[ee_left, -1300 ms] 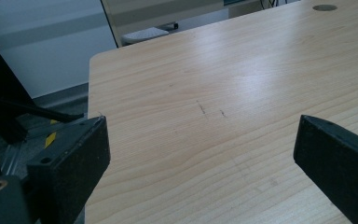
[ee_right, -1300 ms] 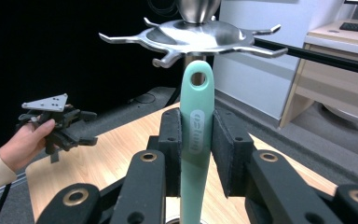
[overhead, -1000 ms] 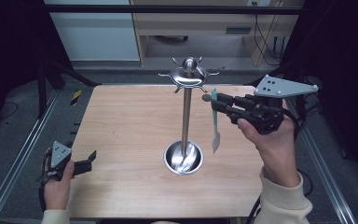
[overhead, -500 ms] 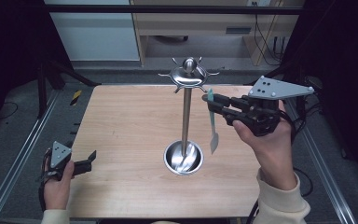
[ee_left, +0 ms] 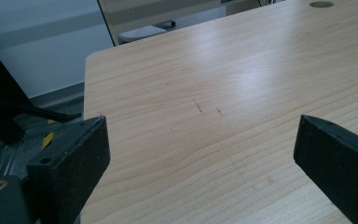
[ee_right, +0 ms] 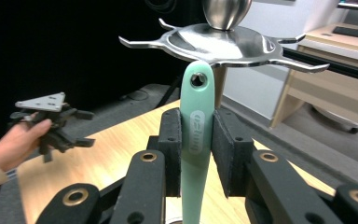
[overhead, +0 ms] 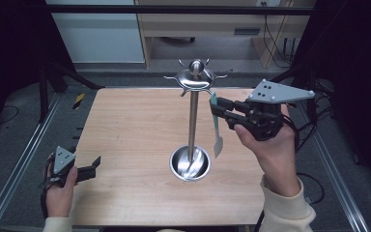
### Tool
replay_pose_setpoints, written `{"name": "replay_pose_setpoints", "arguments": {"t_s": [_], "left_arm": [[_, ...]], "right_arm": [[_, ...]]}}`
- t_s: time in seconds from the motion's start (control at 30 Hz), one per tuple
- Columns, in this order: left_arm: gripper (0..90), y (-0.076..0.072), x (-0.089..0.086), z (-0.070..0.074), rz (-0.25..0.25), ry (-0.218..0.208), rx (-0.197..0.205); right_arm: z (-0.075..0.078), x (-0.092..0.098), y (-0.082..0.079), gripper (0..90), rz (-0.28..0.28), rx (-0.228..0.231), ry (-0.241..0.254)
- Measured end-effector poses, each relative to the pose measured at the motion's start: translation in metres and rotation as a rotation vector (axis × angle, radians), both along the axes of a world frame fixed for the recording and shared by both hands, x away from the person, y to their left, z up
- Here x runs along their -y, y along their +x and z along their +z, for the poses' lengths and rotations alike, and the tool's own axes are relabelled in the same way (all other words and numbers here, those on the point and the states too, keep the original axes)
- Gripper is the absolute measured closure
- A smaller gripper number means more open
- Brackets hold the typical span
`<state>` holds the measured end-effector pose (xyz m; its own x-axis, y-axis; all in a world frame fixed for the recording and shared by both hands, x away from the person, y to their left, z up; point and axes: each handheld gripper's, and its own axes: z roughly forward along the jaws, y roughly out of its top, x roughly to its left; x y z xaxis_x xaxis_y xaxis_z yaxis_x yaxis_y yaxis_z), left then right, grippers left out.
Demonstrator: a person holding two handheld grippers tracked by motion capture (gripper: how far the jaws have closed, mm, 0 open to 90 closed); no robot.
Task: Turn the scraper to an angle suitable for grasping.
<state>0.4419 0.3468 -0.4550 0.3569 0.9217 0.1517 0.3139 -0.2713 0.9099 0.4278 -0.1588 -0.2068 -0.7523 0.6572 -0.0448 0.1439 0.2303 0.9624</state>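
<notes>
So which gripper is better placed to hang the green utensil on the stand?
The right gripper: its jaws already clamp the green utensil, whose hole sits just under the stand hooks. The left gripper is open, far away.

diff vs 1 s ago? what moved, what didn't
The right gripper, shut on the mint-green utensil, moved up and toward the rack's hook plate; the handle's hole now sits just below a hook. The left gripper stayed open and idle at the table's near-left edge. The stand did not move.
</notes>
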Motion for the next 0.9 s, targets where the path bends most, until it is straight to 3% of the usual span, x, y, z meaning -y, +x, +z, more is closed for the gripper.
{"name": "replay_pose_setpoints", "arguments": {"t_s": [0.33,0.9], "left_arm": [[3.3,-0.0003,-0.0007,0.0005,0.000,-0.004,0.001],[3.3,-0.0001,-0.0008,0.0004,-0.003,-0.004,-0.001]], "right_arm": [[-0.0055,-0.0082,0.0048,74.0,-0.036,0.016,0.038],[-0.0071,-0.0087,0.0054,72.7,-0.032,0.022,0.039]]}}
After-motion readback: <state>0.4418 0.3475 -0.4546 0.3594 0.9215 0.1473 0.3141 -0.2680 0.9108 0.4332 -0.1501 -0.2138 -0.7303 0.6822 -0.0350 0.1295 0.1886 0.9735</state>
